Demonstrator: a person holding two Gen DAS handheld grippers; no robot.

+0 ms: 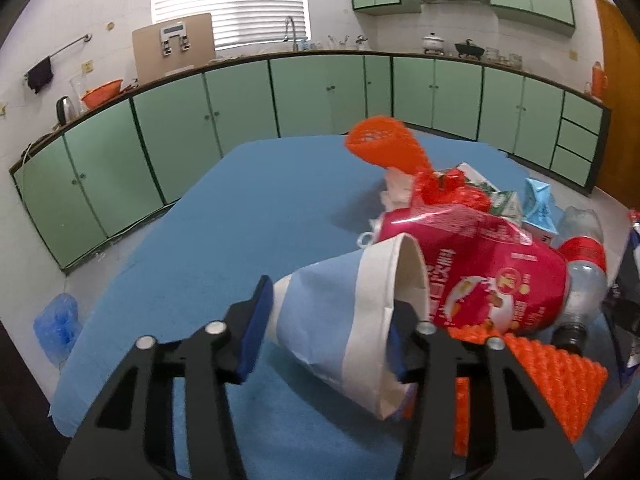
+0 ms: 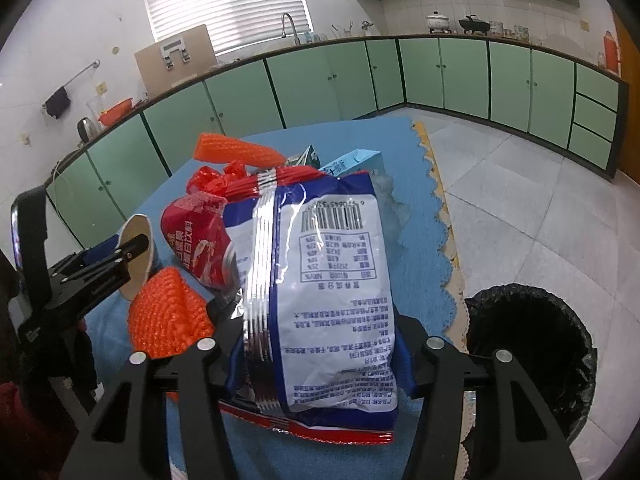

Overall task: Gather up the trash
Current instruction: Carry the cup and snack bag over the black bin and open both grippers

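Note:
A blue-and-white paper cup (image 1: 332, 320) lies tilted on its side over the blue tablecloth (image 1: 192, 264). My left gripper (image 1: 332, 298) is shut on it, and its blue pads (image 1: 256, 328) press the creased wall from both sides. From the right wrist view the same left gripper (image 2: 124, 248) and cup (image 2: 138, 252) sit at the left of the trash pile. My right gripper (image 2: 312, 316) is shut on a blue-and-white snack bag (image 2: 332, 288) with red edges, held upright between the fingers and hiding the pads.
More trash lies on the table: a red snack bag (image 1: 480, 276), orange foam nets (image 1: 556, 380) (image 2: 236, 150), a plastic bottle (image 1: 584, 264) and milk cartons (image 1: 540, 208). On the floor right of the table stands a bin with a black liner (image 2: 528, 352). Green cabinets line the walls.

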